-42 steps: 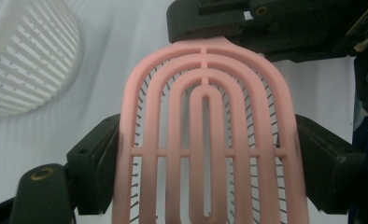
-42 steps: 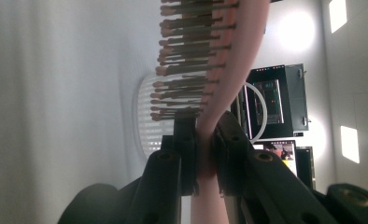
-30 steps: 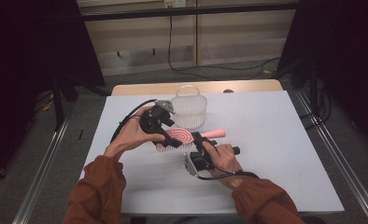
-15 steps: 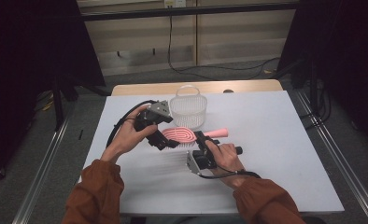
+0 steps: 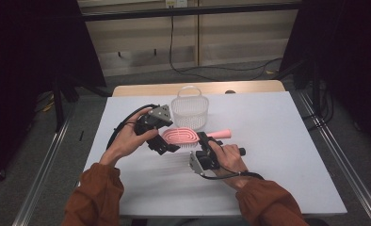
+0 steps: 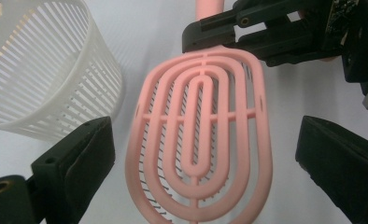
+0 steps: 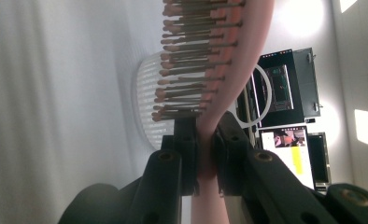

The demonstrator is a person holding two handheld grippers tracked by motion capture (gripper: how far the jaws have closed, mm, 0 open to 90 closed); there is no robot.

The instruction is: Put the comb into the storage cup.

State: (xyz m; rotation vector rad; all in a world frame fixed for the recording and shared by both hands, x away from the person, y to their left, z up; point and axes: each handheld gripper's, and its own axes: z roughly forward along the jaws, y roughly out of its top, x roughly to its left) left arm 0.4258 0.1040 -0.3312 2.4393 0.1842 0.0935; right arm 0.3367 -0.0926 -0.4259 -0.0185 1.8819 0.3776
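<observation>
Your right tongs (image 7: 204,154) pinch the pink brush (image 6: 201,140) at its neck, holding it just in front of the white basket (image 5: 189,110). Your left tongs (image 6: 205,163) gape wide around its head, not touching. Close off-centre and the brush may twist free.

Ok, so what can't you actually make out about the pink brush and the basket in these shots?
- Pink hairbrush: its lower rim is cut off by the left gripper view's bottom edge.
- Brush handle: in the right gripper view the right gripper covers where it is clamped.
- White basket: its contents cannot be told from the high view; too small.
</observation>
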